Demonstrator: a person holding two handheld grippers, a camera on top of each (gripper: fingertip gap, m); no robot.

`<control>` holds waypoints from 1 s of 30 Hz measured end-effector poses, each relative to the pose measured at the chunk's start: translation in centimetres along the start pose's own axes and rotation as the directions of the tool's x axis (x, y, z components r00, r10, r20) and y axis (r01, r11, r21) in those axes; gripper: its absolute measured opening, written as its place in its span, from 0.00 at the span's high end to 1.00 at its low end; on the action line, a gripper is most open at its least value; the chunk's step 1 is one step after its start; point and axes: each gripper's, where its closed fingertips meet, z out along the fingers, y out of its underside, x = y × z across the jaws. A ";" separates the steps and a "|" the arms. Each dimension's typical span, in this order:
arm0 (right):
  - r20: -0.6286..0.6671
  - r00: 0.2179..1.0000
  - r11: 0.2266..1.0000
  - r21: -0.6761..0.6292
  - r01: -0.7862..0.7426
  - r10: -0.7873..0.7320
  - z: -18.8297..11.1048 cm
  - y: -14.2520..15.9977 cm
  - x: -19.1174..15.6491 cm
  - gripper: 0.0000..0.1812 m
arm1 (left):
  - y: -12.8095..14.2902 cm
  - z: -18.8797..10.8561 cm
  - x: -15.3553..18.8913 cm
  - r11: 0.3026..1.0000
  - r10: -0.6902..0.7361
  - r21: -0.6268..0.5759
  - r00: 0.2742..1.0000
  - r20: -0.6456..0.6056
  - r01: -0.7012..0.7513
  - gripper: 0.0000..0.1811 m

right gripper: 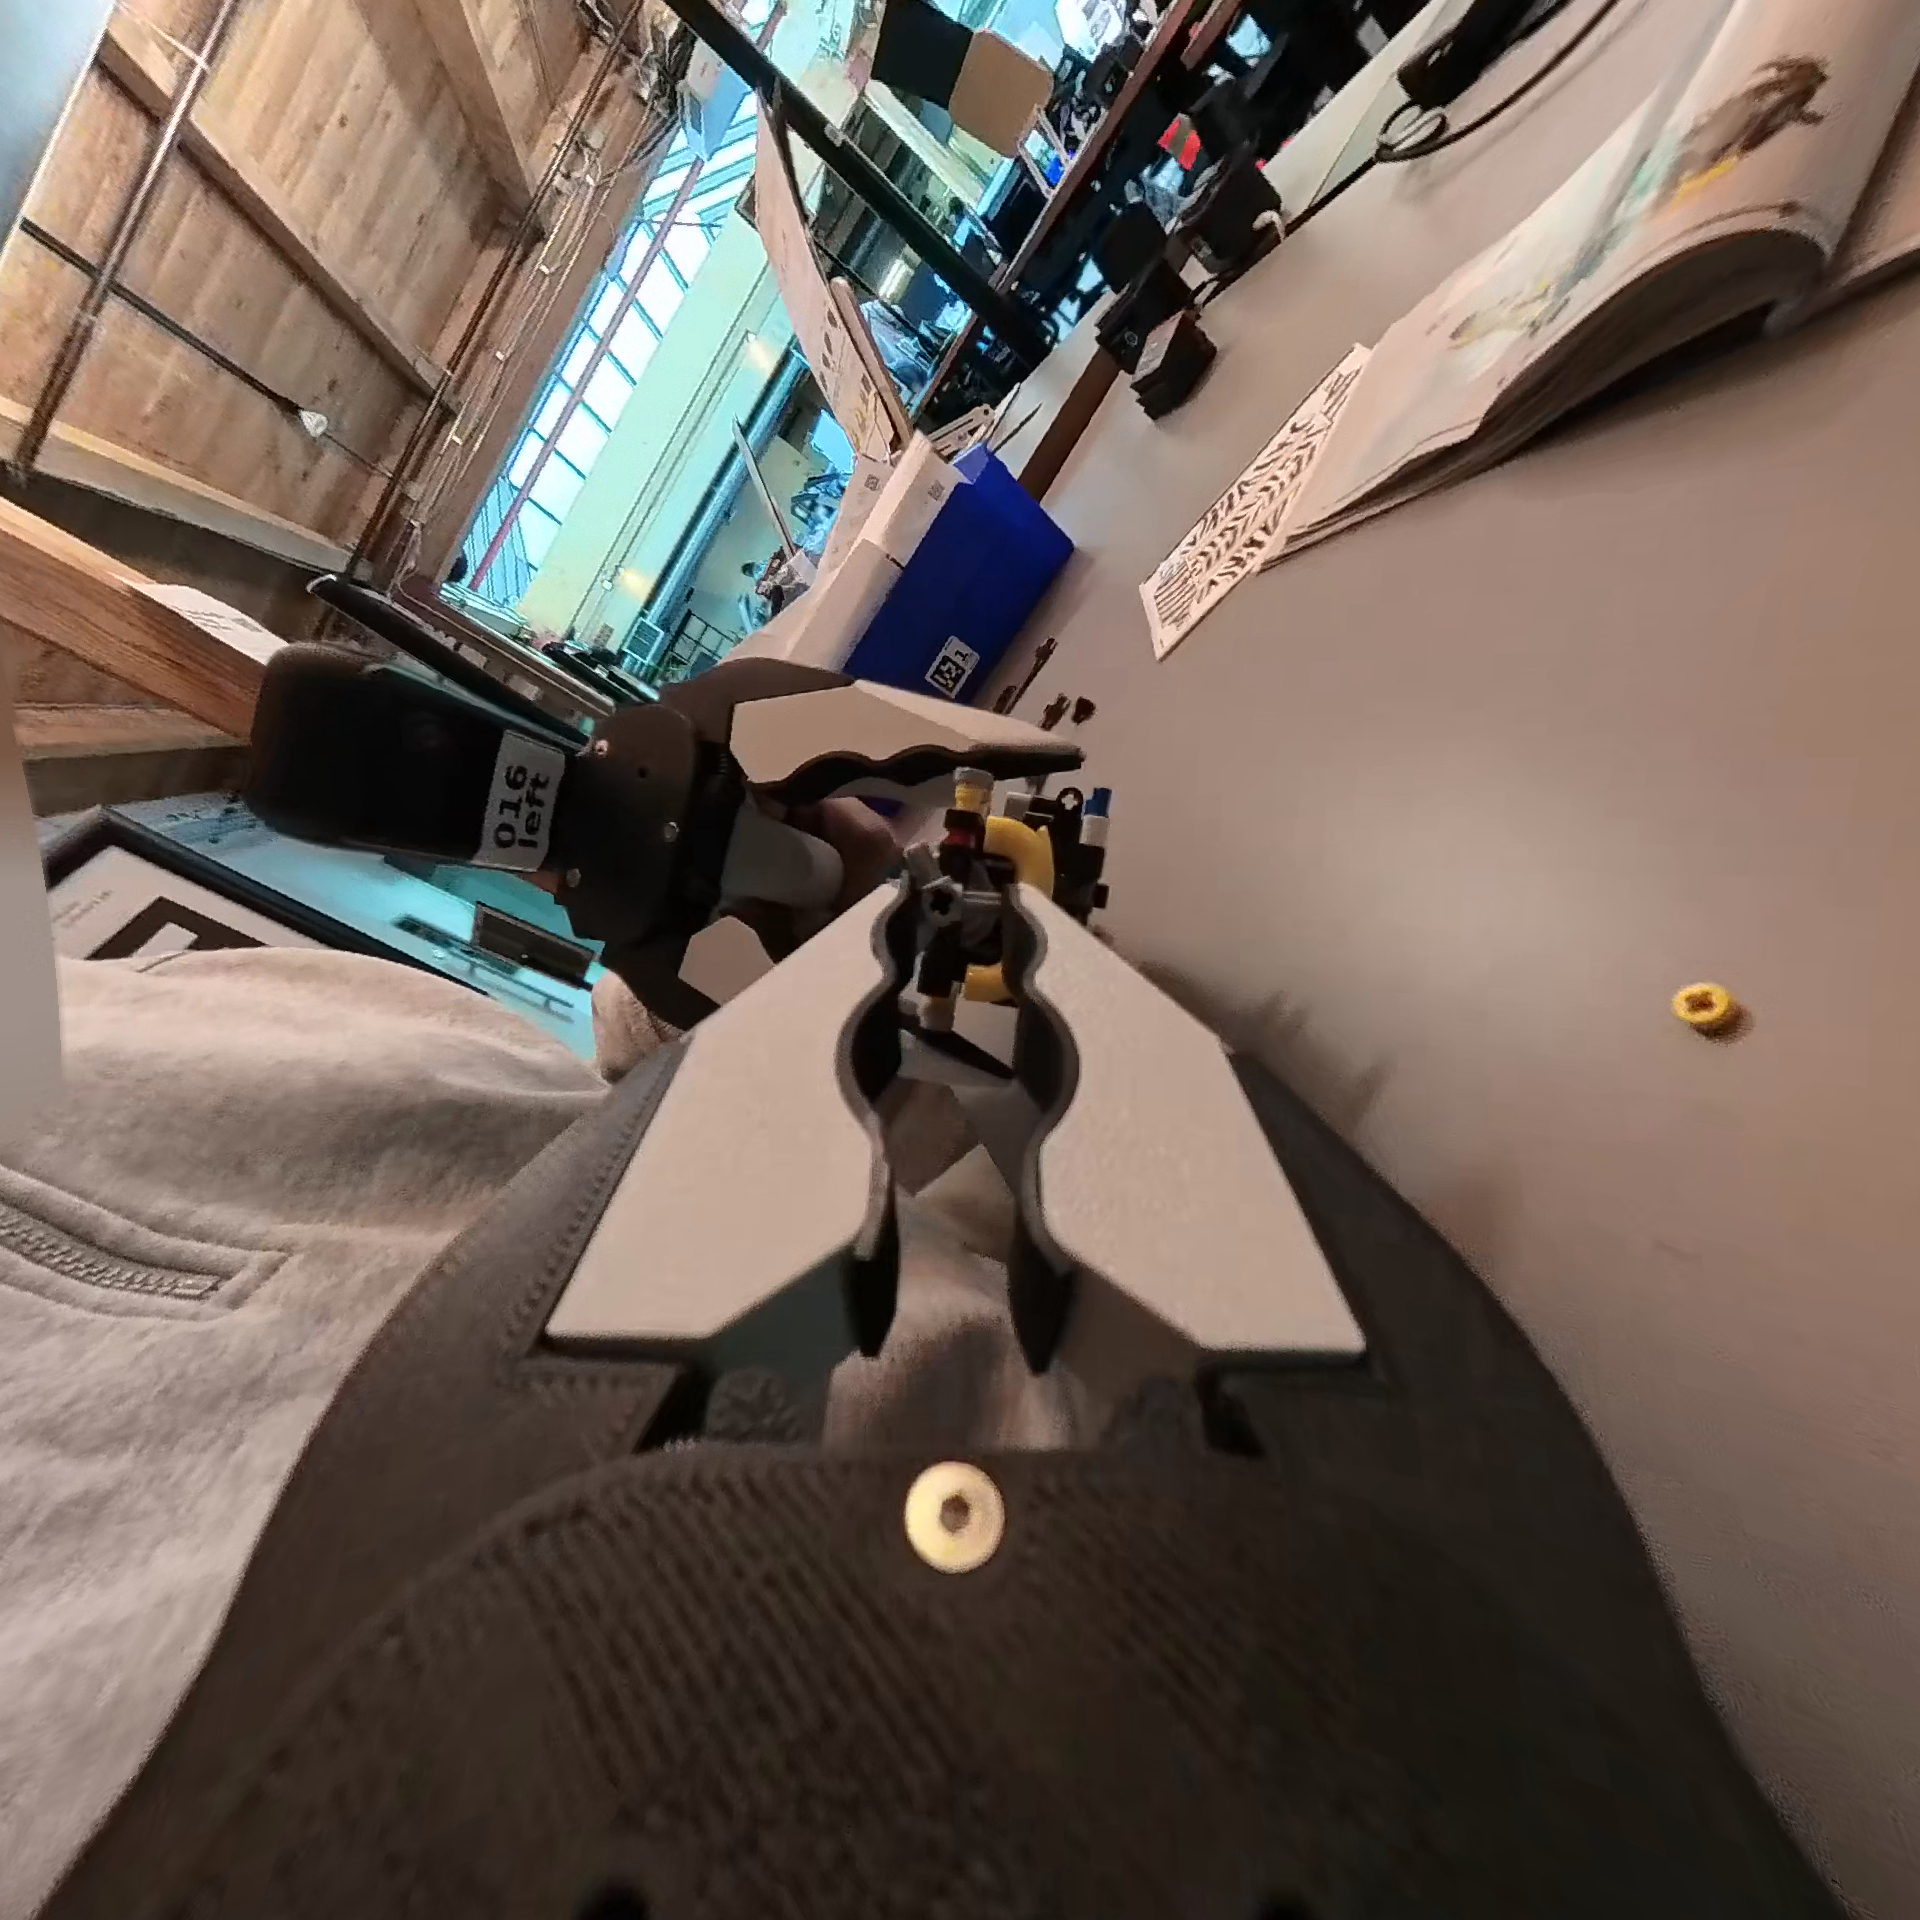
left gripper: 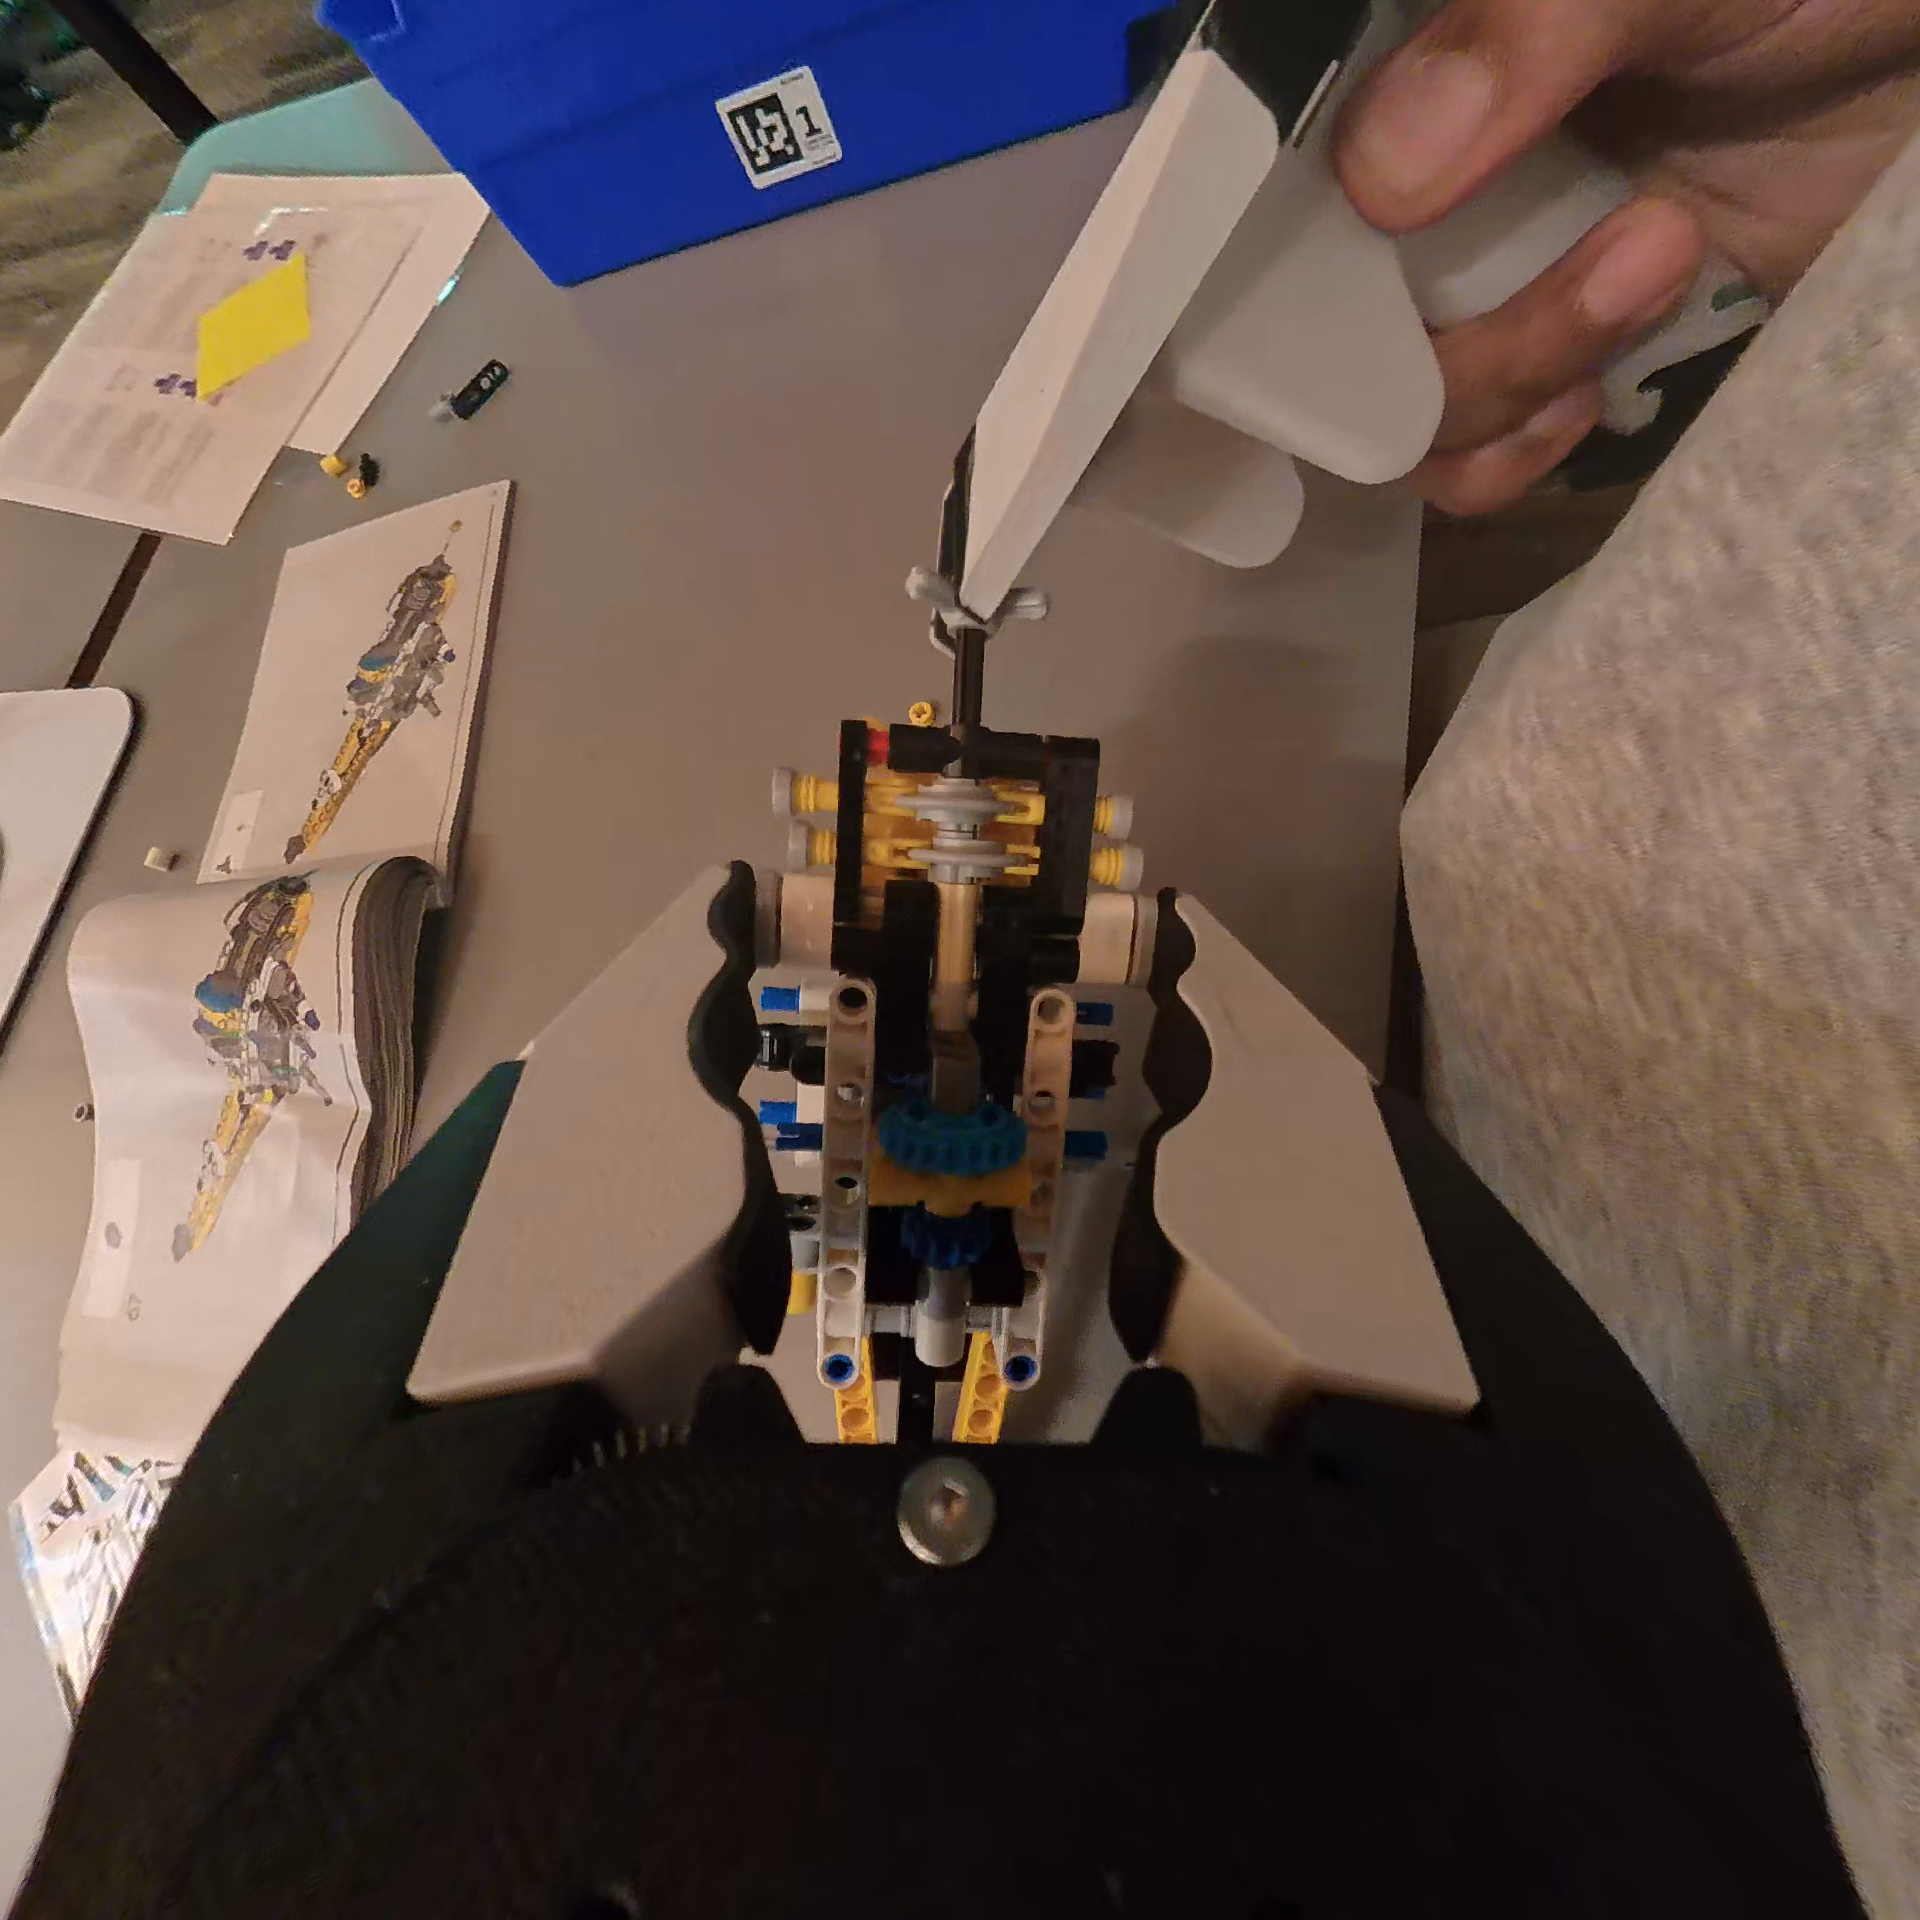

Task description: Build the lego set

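Note:
The lego assembly [left gripper: 956,1039] is a black, yellow and grey technic frame with blue gears and a central axle. My left gripper [left gripper: 954,904] is shut on its sides and holds it over the grey table [left gripper: 727,499]. My right gripper [left gripper: 974,615] comes in from the upper right. It is shut on a small grey connector [left gripper: 925,587] at the tip of the black axle [left gripper: 968,675] that sticks out of the assembly's far end. In the right wrist view my right gripper [right gripper: 951,902] pinches the grey connector [right gripper: 940,900], with the assembly [right gripper: 1013,842] just behind it.
A blue bin [left gripper: 644,125] stands at the back of the table. An open instruction booklet [left gripper: 260,1039], loose sheets [left gripper: 229,343] and small loose parts [left gripper: 353,473] lie to the left. A yellow ring [right gripper: 1704,1008] lies alone on the table. A grey sleeve [left gripper: 1662,1039] fills the right.

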 end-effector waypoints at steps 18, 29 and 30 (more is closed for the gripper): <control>-0.089 0.996 0.987 -0.153 -0.041 0.027 -0.4 1.4 1.9 0.92 | 0.4 1.5 1.1 0.998 0.043 -0.046 0.999 -0.007 -0.044 0.60; -0.119 0.989 0.977 -0.182 -0.109 0.088 0.0 1.4 2.9 0.92 | 0.8 2.1 0.7 0.997 0.046 -0.066 0.999 0.020 -0.044 0.60; -0.114 0.988 0.977 -0.175 -0.124 0.105 0.0 1.4 2.9 0.92 | 0.8 2.1 0.7 0.997 0.042 -0.063 0.999 0.017 -0.041 0.60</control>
